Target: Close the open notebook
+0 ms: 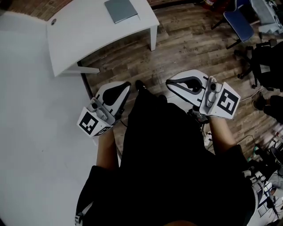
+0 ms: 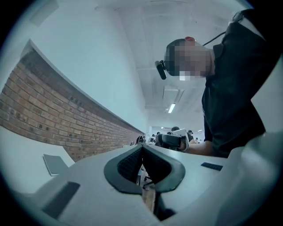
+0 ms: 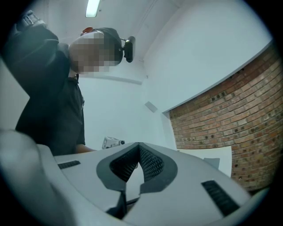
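Note:
A grey notebook point(image 1: 120, 9) lies flat on the white table point(image 1: 79, 39) at the top of the head view, cover up, with no open pages showing. It also shows small at the left of the left gripper view, as the notebook point(image 2: 55, 163). Both grippers hang close to the person's body, well short of the table. My left gripper point(image 1: 128, 84) has its jaws together with nothing between them, seen close as the left gripper point(image 2: 141, 148). My right gripper point(image 1: 169, 82) is likewise shut and empty, and in its own view the right gripper point(image 3: 138, 145) points toward the table point(image 3: 221, 154).
Wooden floor point(image 1: 190, 48) lies between me and the table. A blue chair point(image 1: 241, 22) and a black office chair point(image 1: 265, 62) stand at the right, with cables and clutter at the lower right. A white wall point(image 1: 31, 132) fills the left; a brick wall point(image 3: 230, 114) runs behind the table.

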{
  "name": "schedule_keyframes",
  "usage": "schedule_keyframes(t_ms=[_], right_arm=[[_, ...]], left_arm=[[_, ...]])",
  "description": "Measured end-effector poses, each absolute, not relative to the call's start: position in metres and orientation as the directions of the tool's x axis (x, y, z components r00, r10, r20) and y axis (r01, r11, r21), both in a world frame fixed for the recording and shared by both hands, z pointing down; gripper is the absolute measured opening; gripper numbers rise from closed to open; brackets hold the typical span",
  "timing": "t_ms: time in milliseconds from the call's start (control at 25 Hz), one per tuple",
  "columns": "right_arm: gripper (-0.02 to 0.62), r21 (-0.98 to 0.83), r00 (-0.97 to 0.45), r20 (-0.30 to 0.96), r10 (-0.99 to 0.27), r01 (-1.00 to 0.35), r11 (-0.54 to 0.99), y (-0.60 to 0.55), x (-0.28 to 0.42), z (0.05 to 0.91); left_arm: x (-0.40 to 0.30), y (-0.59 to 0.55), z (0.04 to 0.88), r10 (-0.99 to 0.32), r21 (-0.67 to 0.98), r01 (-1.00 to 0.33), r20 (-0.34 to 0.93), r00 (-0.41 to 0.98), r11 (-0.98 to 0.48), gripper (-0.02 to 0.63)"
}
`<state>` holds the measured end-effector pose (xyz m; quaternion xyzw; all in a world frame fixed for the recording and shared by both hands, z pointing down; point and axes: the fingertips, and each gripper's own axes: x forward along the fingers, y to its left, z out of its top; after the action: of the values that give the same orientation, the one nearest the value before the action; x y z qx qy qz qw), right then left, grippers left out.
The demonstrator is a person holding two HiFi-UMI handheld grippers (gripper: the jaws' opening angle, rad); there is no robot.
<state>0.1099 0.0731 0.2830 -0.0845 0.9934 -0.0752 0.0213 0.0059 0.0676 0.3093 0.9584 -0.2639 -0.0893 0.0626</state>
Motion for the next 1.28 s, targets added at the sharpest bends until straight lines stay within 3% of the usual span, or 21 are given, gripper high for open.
schedule_keyframes(t_ms=[280, 560, 800, 1280], right_arm=[[0.005, -0.185, -0.987, -0.029, -0.161, -0.153, 0.971, 0.154, 0.125, 0.308], [0.005, -0.247, -0.986, -0.112, -0.121, -0.090, 0.965, 0.165, 0.120, 0.300], [0.005, -0.248, -0.988, -0.088, -0.124, -0.099, 0.964, 0.166, 0.118, 0.300], [0.005, -0.203, -0.990, -0.108, -0.086, -0.062, 0.977, 0.174, 0.103, 0.297]], left_arm=[[0.041, 0.154, 0.325, -0.465, 0.177, -0.441, -0.134, 0.875, -0.880, 0.017], [0.052, 0.158, 0.324, -0.404, 0.157, -0.388, -0.086, 0.911, -0.908, 0.017], [0.055, 0.162, 0.311, -0.371, 0.169, -0.356, -0.067, 0.926, -0.919, 0.017], [0.018, 0.156, 0.326, -0.450, 0.212, -0.426, -0.084, 0.889, -0.880, 0.017]])
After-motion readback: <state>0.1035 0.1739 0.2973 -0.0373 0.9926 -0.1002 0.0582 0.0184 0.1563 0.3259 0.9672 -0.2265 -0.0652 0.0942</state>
